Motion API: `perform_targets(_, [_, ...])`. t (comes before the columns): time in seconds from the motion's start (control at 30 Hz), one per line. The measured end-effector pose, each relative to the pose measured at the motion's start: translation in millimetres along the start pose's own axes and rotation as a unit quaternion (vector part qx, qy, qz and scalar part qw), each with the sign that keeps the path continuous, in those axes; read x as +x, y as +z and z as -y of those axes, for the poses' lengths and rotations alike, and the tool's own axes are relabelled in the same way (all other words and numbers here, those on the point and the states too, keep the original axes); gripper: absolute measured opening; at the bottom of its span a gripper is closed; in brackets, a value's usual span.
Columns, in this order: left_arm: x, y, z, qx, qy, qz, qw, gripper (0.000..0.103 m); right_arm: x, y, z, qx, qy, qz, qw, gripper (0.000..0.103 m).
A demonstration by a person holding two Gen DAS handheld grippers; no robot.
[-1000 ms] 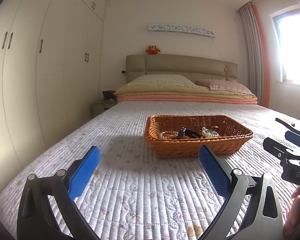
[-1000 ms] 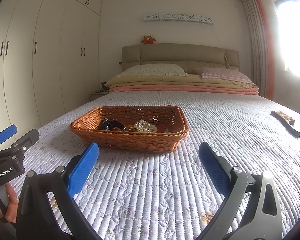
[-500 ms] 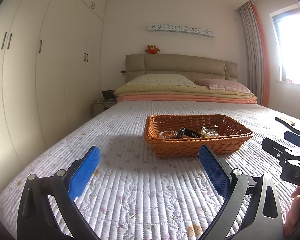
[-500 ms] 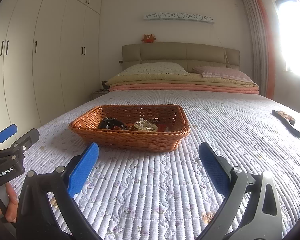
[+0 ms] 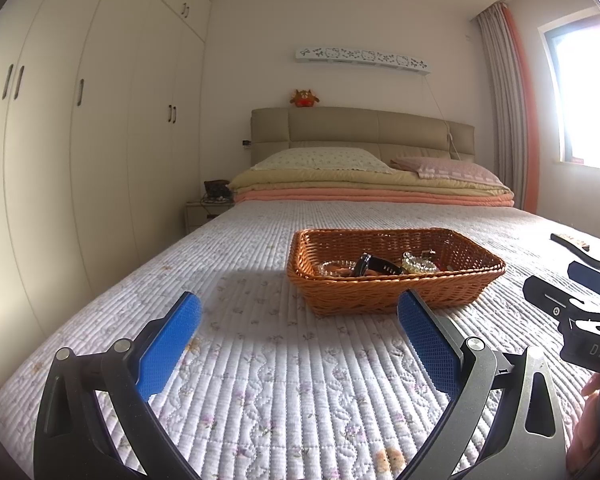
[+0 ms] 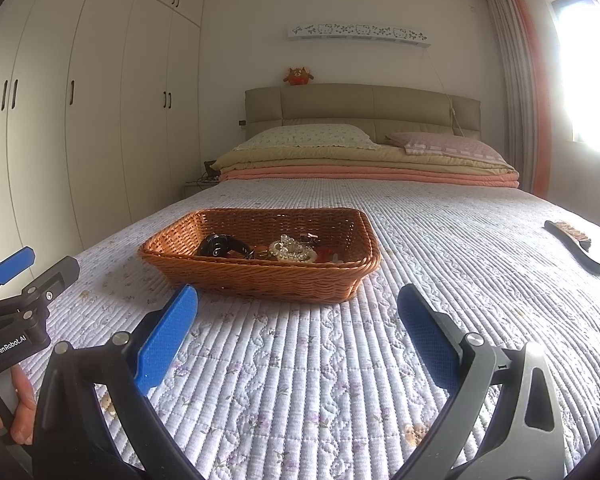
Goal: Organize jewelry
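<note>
basket (image 5: pixel 392 292) near wall hides the lower parts of the watch (image 5: pixel 374 266) and bead bracelet (image 6: pixel 292 251). small red items (image 6: pixel 326 255) beside them: too small to identify. right gripper (image 5: pixel 588 312) cut off by the frame edge.

The basket (image 5: pixel 396 296) was orange-brown wicker. The quilt (image 5: pixel 284 380) was white, stitched in ribs and wavy lines, with small lilac flowers. The fingers (image 6: pixel 168 336) had blue cross-hatched pads on black frames. A black watch (image 6: pixel 220 245) and pale beads (image 6: pixel 292 251) lay inside.
</note>
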State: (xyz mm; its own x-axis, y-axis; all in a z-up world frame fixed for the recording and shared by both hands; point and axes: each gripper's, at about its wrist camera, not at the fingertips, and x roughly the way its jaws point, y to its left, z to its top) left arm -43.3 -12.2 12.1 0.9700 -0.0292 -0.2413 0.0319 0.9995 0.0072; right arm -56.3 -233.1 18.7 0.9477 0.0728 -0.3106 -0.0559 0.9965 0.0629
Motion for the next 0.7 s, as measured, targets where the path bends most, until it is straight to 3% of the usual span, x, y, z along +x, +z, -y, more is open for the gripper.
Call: perform_targets(0.7, [1.3, 1.1, -0.3, 0.002, 0.000, -0.002, 1.0000, 0.096, 0.8, 0.1, -0.6, 0.001, 0.000, -0.003, 1.000, 0.096])
